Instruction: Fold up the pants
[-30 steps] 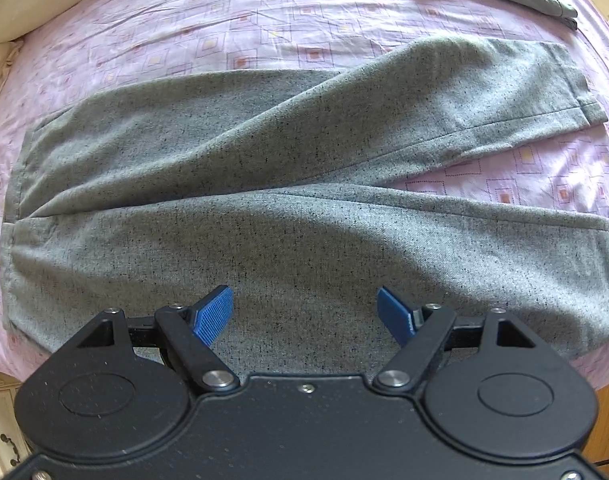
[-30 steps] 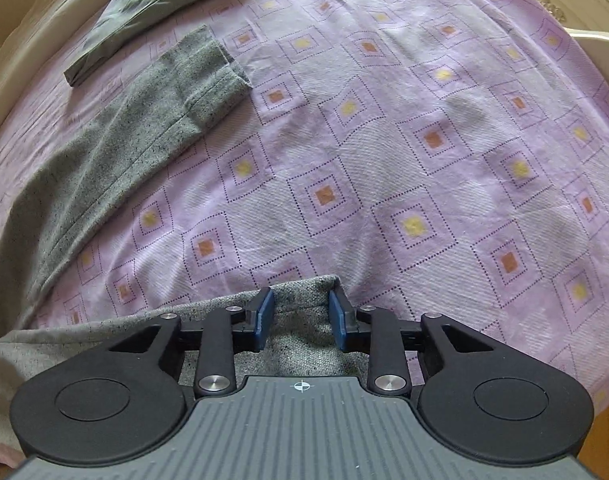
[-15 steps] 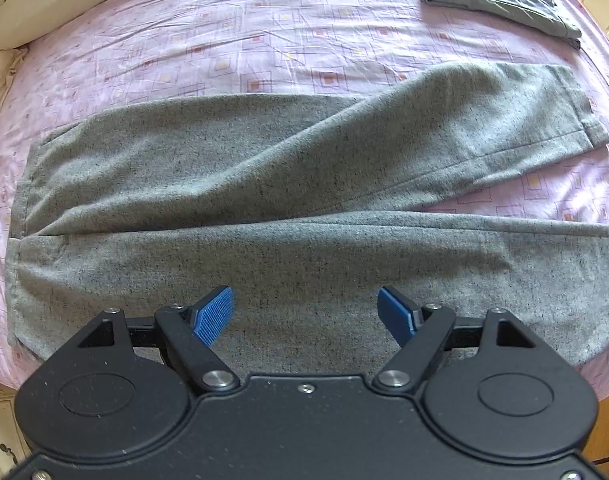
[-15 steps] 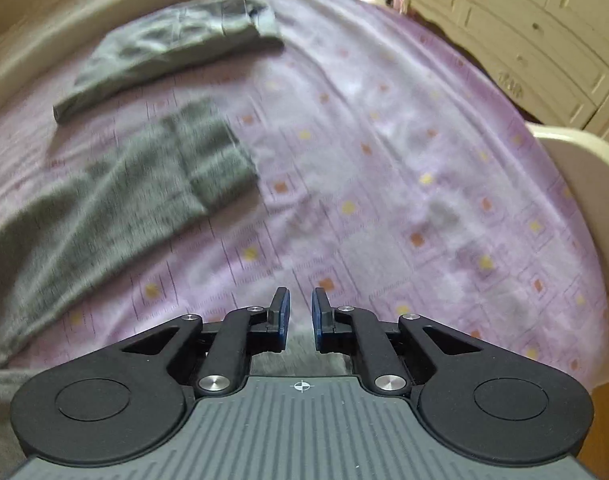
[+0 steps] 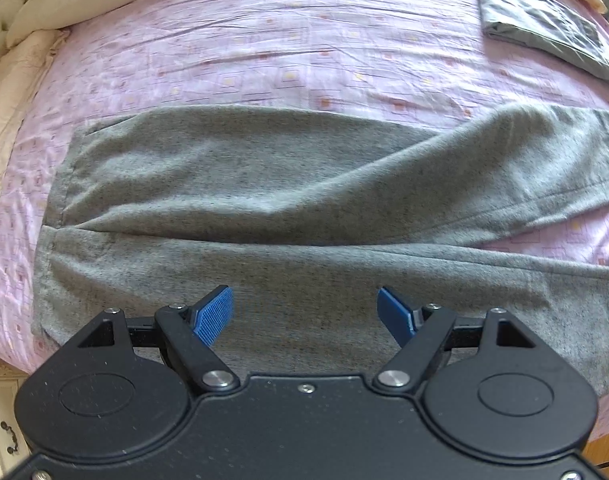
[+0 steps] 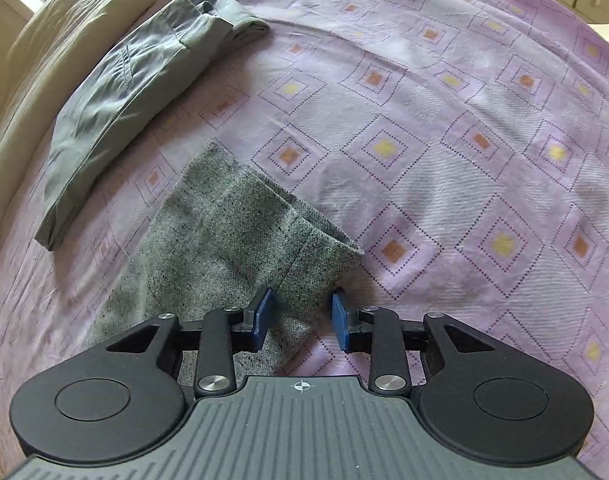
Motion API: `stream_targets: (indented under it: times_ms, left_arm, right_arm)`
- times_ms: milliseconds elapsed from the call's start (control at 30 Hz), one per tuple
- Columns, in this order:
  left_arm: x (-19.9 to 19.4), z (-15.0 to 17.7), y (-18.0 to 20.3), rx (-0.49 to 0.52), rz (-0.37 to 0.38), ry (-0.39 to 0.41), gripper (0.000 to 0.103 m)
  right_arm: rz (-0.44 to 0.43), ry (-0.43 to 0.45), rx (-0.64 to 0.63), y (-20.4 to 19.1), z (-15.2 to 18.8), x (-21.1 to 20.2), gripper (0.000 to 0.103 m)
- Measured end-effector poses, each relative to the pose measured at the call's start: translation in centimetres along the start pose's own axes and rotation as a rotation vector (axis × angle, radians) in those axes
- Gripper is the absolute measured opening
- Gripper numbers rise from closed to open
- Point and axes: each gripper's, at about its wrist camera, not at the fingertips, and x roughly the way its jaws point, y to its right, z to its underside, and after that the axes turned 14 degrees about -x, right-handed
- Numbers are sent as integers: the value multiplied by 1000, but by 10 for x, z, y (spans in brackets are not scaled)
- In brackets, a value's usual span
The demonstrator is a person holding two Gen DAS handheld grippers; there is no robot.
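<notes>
Grey speckled pants (image 5: 264,200) lie spread across the purple patterned bed sheet (image 5: 264,52), waistband to the left and both legs running right. My left gripper (image 5: 305,314) hovers open over the near leg, holding nothing. In the right wrist view the far leg's hemmed cuff (image 6: 264,232) lies flat on the sheet. My right gripper (image 6: 302,316) is above the cuff's near corner. Its jaws are opening and the cuff edge shows between them, but the blue pads (image 6: 263,312) are not pressing on it.
A folded grey-green garment (image 6: 136,88) lies on the sheet beyond the cuff; it is at top right (image 5: 544,32) in the left wrist view. Cream pillows (image 5: 36,24) and a tufted headboard line the far left. Bare sheet (image 6: 464,160) stretches right of the cuff.
My right gripper let go of the near leg's cuff, closed, swung over to the far leg's cuff and is opening there. The left gripper drifted a little, staying open.
</notes>
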Motion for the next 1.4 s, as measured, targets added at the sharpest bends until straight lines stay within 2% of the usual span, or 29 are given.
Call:
stream_targets:
  times_ms: [33, 67, 167, 233, 333, 400, 500, 600, 700, 800, 967, 1133, 1200, 1300, 1400]
  left_arm:
    - [2, -3, -3, -6, -3, -2, 80]
    - [4, -6, -5, -11, -5, -6, 80]
    - [10, -17, -8, -1, -12, -1, 80]
    - [12, -25, -10, 3, -14, 10, 80]
    - [18, -40, -10, 2, -5, 17, 80]
    - [23, -51, -9, 5, -1, 16, 80]
    - [29, -65, -6, 17, 8, 17, 80]
    - [36, -78, -2, 32, 9, 22, 80]
    - [42, -88, 2, 43, 16, 24, 80]
    - [48, -97, 7, 48, 20, 20, 80]
    - [52, -104, 7, 44, 24, 15, 80]
    - [56, -105, -3, 31, 7, 4, 80]
    - [58, -106, -6, 25, -1, -4, 80]
    - [63, -109, -10, 20, -10, -15, 80]
    - [68, -115, -9, 16, -4, -27, 80]
  right_arm:
    - [-10, 3, -26, -4, 0, -2, 21]
    - [-23, 12, -55, -7, -1, -5, 7]
    - [32, 82, -221, -19, 3, -35, 7]
    - [79, 98, -275, -14, 8, -50, 7]
    - [127, 8, -248, 12, 22, -39, 7]
    - [129, -62, -212, 24, 32, -22, 9]
    - [122, -38, -119, 31, 31, -30, 17]
    - [132, 43, -105, 26, 23, -56, 17]
    - [52, 95, -92, 16, 5, -68, 19]
    - [-10, 77, -44, 0, -16, -60, 23]
    - [-23, 17, 28, -34, -39, -24, 23]
    - [64, -45, 93, -60, -45, 14, 23]
    - [129, -85, 95, -69, -44, 26, 23]
    - [211, -91, 82, -79, -39, 27, 23]
    - [242, -135, 56, -83, -30, 24, 22]
